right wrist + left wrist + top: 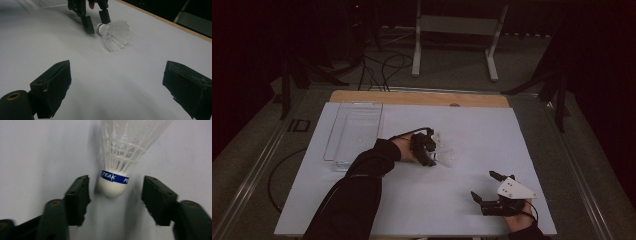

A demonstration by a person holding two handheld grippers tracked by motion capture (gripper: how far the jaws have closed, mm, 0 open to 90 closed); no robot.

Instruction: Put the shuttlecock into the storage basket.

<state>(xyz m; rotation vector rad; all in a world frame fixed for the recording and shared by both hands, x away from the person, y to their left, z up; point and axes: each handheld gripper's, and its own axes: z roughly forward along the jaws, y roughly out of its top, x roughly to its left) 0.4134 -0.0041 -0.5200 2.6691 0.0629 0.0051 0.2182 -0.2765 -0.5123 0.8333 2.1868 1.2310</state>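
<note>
A white plastic shuttlecock (448,156) (115,33) lies on its side near the middle of the white board (492,130). Its cork (112,188) carries a blue band. My left gripper (433,152) (114,199) (97,23) reaches in from the left, one jaw on each side of the cork. A small gap shows between each pad and the cork, so the jaws are open around it. My right gripper (483,185) (116,82) rests near the board's front right corner, open wide with nothing between its jaws, pointing toward the shuttlecock.
A clear plastic tray (354,131) sits at the board's back left, close to my left forearm. A wooden table edge (412,97) runs behind the board. Beyond it, cables (382,70) and a white stand (454,25) are on the floor.
</note>
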